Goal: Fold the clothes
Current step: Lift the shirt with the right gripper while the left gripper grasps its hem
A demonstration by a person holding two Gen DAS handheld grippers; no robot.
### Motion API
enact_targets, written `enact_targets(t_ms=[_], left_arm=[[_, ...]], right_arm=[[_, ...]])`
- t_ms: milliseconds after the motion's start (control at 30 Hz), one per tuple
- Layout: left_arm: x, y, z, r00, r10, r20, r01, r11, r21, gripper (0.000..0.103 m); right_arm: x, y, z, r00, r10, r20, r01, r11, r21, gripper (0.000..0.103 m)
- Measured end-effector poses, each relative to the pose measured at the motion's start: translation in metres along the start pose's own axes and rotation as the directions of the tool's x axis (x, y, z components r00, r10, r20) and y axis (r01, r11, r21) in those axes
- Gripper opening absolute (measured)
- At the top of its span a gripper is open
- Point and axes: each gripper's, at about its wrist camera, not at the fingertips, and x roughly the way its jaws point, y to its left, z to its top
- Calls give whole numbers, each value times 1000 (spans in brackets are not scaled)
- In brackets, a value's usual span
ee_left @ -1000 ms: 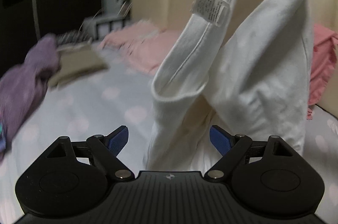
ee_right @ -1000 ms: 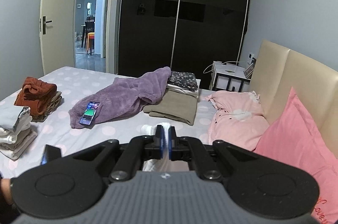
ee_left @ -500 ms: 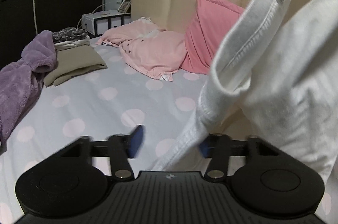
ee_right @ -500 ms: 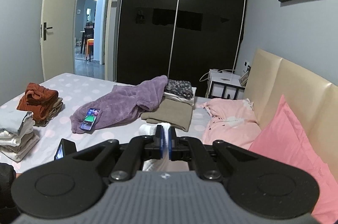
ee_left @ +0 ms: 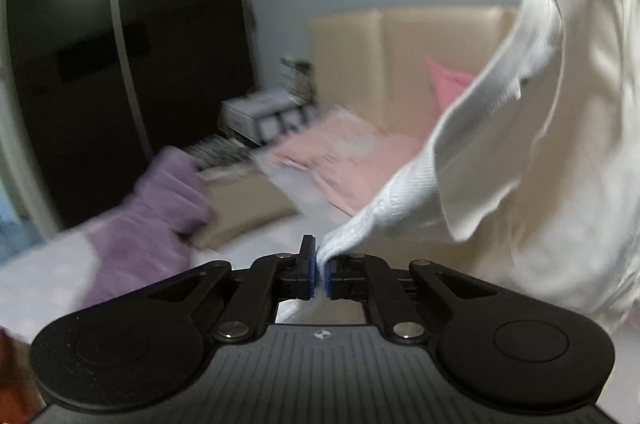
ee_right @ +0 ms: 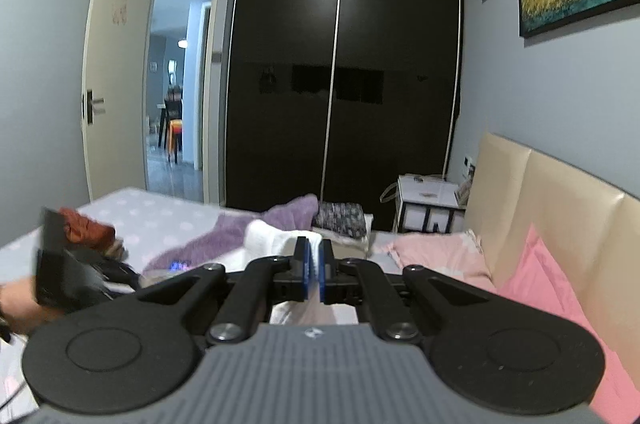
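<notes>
Both grippers pinch one white garment [ee_left: 540, 152]: left gripper [ee_left: 319, 270] at its ribbed edge, right gripper [ee_right: 315, 274] on another corner. Cloth hangs up and rightward from the left gripper, above the bed [ee_left: 36, 288].

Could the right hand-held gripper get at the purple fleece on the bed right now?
Probably not as things stand. The right hand-held gripper is shut on the white garment, which bunches in front of its fingers, and the purple fleece lies on the bed beyond. It would have to let go first.

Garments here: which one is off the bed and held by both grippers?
The white garment: left gripper and right gripper both pinch it, while the purple robe and pink garment lie on the bed.
</notes>
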Motion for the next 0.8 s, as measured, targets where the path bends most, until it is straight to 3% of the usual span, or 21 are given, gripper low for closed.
enact_targets(t_ms=[233, 433, 633, 800], left_arm=[[-92, 33, 71, 984, 163, 77, -167, 985, 40, 3], [-169, 55, 126, 951, 280, 135, -290, 955, 64, 3], [-230, 58, 155, 922, 344, 177, -366, 924, 113, 3], [-263, 55, 176, 915, 342, 215, -376, 916, 141, 3]], right_arm=[[11, 4, 55, 992, 76, 96, -74, 997, -17, 5], [-4, 32, 106, 975, 140, 173, -119, 985, -126, 5], [-29, 59, 150, 953, 179, 244, -119, 963, -241, 5], [-57, 72, 175, 934, 197, 299, -96, 942, -321, 5]])
